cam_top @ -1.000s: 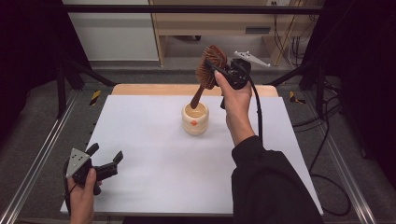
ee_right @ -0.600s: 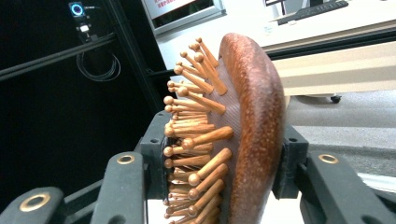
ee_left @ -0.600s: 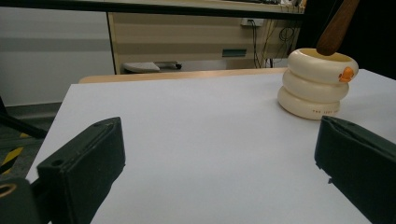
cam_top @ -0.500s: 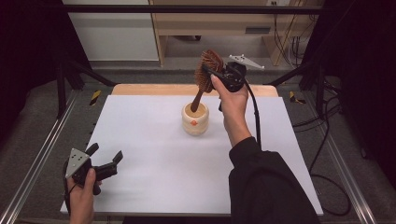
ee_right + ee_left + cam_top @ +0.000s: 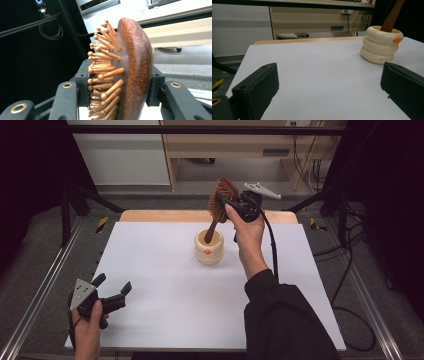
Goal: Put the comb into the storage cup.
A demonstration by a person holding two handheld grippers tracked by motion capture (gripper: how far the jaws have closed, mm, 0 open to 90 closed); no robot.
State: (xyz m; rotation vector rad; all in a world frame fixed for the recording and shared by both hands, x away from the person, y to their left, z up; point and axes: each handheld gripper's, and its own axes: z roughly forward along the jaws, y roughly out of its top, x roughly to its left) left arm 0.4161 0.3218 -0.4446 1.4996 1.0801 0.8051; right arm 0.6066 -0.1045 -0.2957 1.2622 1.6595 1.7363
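Note:
A brown wooden hairbrush [image 5: 220,200] with wooden pins stands handle-down in a cream ringed cup [image 5: 209,247] at the middle back of the white table. My right gripper [image 5: 226,204] is shut on the brush head [image 5: 130,70], one jaw against the pins and the other on the smooth back. The handle tip rests inside the cup [image 5: 381,44], which bears a small orange mark. At the table's front left corner my left gripper [image 5: 111,289] is held low over the surface, jaws wide apart with nothing between them [image 5: 329,87].
The white table top [image 5: 165,290] lies on a metal frame with rails at either side. A wooden board edge [image 5: 160,215] shows at the back. Behind it stand a pale cabinet [image 5: 220,142] and loose cables [image 5: 345,250] on the floor at right.
The right hand has shifted the brush slightly left and lowered it, its handle settling deeper into the cup. The left gripper has not moved.

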